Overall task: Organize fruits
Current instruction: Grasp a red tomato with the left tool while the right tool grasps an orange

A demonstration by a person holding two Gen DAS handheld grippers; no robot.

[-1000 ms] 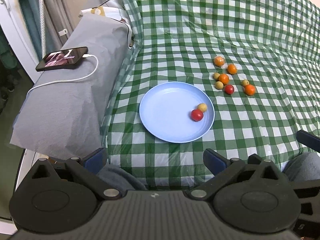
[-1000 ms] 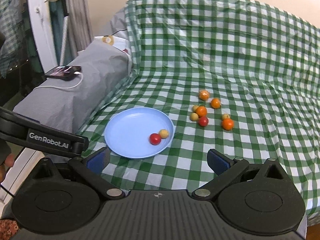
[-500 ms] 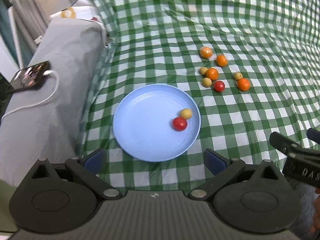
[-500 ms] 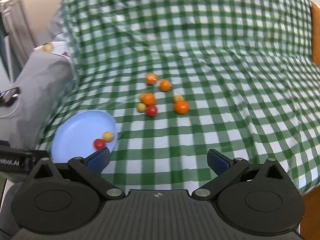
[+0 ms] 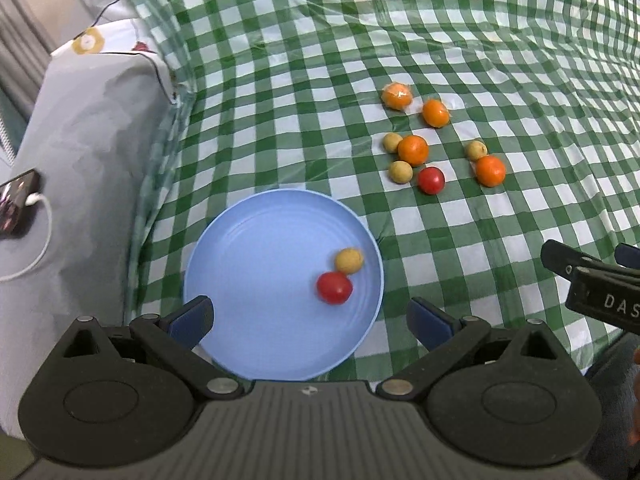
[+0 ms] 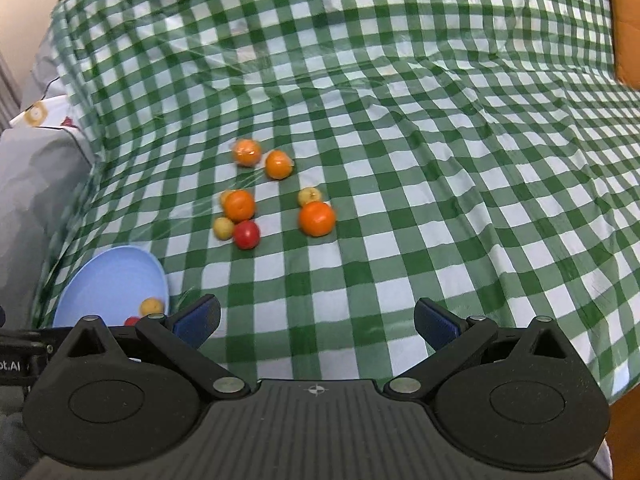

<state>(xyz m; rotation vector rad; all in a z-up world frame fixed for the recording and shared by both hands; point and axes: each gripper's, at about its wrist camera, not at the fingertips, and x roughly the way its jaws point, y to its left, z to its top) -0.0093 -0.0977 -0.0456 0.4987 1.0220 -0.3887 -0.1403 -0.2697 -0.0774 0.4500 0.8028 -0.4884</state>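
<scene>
Blue plate (image 5: 256,248) on green checked cloth (image 5: 460,40), taken as the landmark. Inside plate, near its right rim: red tomato (image 5: 334,288) touching small yellow fruit (image 5: 349,261) just behind it. Left gripper (image 5: 310,320) hanging over near edge of plate, blue-padded fingers (image 5: 191,320) spread wide, nothing between them. Right gripper (image 6: 316,320) spread wide too, holding nothing, over bare cloth to the right of plate; plate (image 6: 112,280) low at left in right wrist view, partly hidden behind left finger. Loose fruit cluster on cloth beyond plate, up and to the right, well apart from it: second red tomato (image 5: 431,180) closest to plate, yellow fruit (image 5: 401,171) just beside it on the left, orange (image 5: 413,150) right behind those two, another yellow one (image 5: 392,142) touching that orange on the left. Farther from plate: two oranges (image 5: 396,96) and (image 5: 436,113) side by side. Off to the right of cluster: orange (image 5: 490,171) with small yellow fruit (image 5: 476,149) touching it behind. Grey cushion (image 5: 88,152) to the left of plate, phone (image 5: 16,204) on it with white cable (image 5: 40,236) plugged in. Orange pillow edge (image 6: 626,40) far right of plate, seen only in right wrist view.
</scene>
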